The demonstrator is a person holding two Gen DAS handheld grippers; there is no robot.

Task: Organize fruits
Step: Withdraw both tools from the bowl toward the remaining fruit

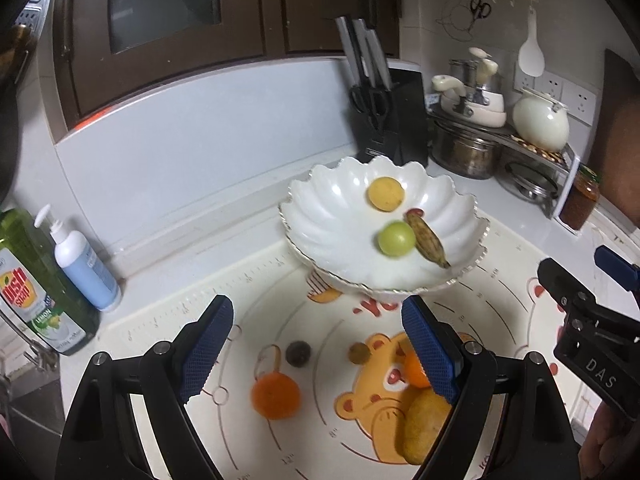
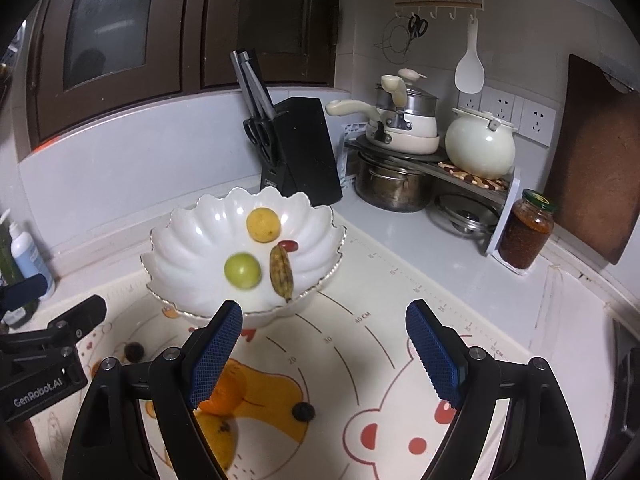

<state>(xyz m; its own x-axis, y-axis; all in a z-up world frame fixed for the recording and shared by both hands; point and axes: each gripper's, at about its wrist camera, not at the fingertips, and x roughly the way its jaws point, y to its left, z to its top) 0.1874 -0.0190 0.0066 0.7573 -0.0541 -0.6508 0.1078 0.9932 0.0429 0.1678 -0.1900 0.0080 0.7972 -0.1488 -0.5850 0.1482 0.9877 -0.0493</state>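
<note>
A white scalloped bowl point(image 1: 332, 200) stands on the bear-print mat and holds a yellow fruit point(image 1: 386, 193), a green fruit point(image 1: 396, 239), a small brown banana point(image 1: 428, 240) and a red date point(image 1: 415, 212). On the mat lie an orange point(image 1: 275, 395), a dark round fruit point(image 1: 298, 353), a small brown fruit point(image 1: 359, 353), a second orange point(image 1: 416, 370) and a yellow mango point(image 1: 424, 424). My left gripper point(image 1: 316, 344) is open and empty above them. My right gripper point(image 2: 326, 348) is open and empty in front of the bowl point(image 2: 188, 240). A dark berry point(image 2: 303, 411) lies below it.
A black knife block point(image 1: 394, 112) and a rack of pots point(image 1: 472, 136) stand behind the bowl. A jar of red paste point(image 2: 526, 229) stands at the right. A dish soap bottle point(image 1: 36, 280) and a pump bottle point(image 1: 84, 260) stand at the left.
</note>
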